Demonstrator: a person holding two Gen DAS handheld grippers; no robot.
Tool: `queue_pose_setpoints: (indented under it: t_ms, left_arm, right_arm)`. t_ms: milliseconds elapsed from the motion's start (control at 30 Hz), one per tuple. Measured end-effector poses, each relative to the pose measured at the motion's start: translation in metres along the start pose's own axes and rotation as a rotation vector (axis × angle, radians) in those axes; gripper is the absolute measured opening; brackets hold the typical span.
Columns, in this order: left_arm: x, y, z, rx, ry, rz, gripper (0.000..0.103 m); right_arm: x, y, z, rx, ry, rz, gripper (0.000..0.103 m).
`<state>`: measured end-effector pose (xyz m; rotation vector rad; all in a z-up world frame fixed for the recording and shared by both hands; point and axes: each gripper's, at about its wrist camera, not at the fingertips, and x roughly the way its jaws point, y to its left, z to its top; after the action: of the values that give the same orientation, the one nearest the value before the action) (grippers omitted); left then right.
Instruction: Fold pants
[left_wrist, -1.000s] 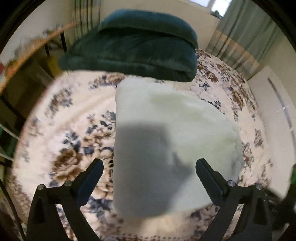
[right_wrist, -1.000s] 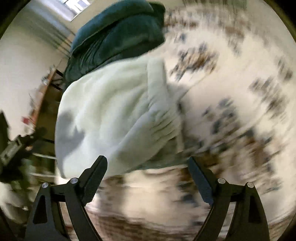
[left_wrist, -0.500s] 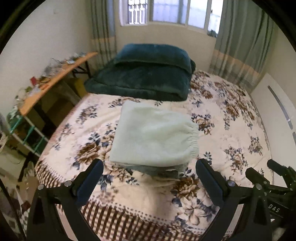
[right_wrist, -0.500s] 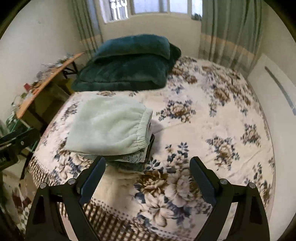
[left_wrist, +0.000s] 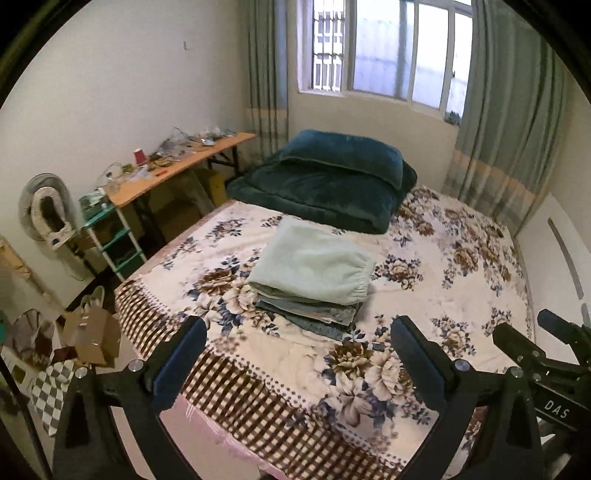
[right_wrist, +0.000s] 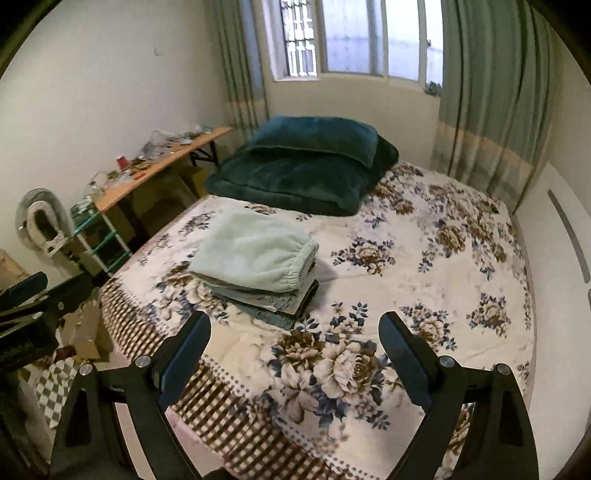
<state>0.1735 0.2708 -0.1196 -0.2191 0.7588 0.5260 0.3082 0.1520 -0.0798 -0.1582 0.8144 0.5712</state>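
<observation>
Floral cotton covers the bed (left_wrist: 436, 295), the biggest thing I see and my landmark for everything else. At its head lies a dark green quilt (left_wrist: 321, 188) with a pillow on top, and nearer the foot, toward the bed's left edge, sits a stack of folded clothes. The pale green pants (left_wrist: 314, 264) are the top layer, folded into a neat rectangle with the elastic waistband facing the bed's middle; beneath them lie darker folded garments (left_wrist: 314, 317), denim by the look of it.

I judge the fold finished and the step in hand a clean retreat. To do that well I would keep both tools clear of the stack, so nothing snags the waistband or drags the top layer askew, and check that the pants sit square on the pile.

My left gripper (left_wrist: 295, 354) hangs off the foot of the bed, level and pointing at the stack, its tongs wide apart and holding nothing. My right gripper (right_wrist: 295, 347) hangs beside it, likewise beyond the foot edge, aimed more at the bed's bare middle, tongs spread and empty. Each tool shows at the edge of the other's view.
</observation>
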Motion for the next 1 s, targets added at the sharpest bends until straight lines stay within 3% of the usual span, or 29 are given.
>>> queue_pose_setpoints:
  t_ms: [167, 567, 800, 1000]
  left_arm:
    - [-0.056, -0.008, -0.016, 0.0, -0.032, 0.047, 0.102]
    - [-0.148, -0.01, -0.039, 0.004, -0.109, 0.058, 0.102]
    - [-0.164, -0.006, -0.05, -0.009, -0.11, 0.053, 0.102]
    - [-0.155, -0.007, -0.048, -0.007, -0.064, 0.073, 0.102]
  right_arm:
    - [-0.07, -0.007, -0.01, -0.029, -0.046, 0.012, 0.095]
    - [-0.213, -0.01, -0.05, -0.058, -0.127, 0.023, 0.097]
    - [-0.245, -0.009, -0.067, -0.059, -0.111, 0.037, 0.097]
    - [-0.239, -0.013, -0.061, -0.053, -0.088, 0.03, 0.097]
